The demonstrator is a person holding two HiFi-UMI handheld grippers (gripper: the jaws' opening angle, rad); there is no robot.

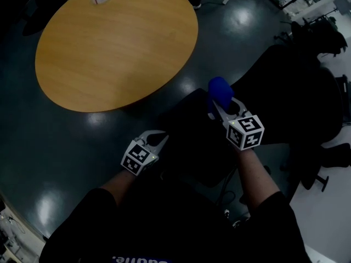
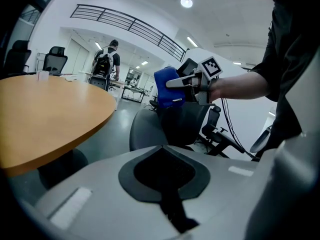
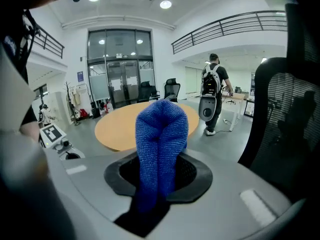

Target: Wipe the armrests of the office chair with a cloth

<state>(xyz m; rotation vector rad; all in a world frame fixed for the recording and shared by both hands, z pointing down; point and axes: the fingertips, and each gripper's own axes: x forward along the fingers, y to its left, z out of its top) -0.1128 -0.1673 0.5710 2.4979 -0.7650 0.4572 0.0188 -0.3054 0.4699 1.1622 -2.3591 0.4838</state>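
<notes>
Dark floor (image 1: 82,130), right claw (image 1: 217,106) outstretched, clamping cloth (image 1: 220,91)

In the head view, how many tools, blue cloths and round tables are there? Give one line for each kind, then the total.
Tools: 2, the left tool and the right tool
Cloth: 1, held in the right tool
Table: 1
Total: 4

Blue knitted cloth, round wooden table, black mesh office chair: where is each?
Blue knitted cloth (image 3: 161,129), right gripper view, its folded top.
Round wooden table (image 1: 109,43), head view, bare tabletop.
Black mesh office chair (image 3: 287,119), right gripper view, its backrest.
</notes>
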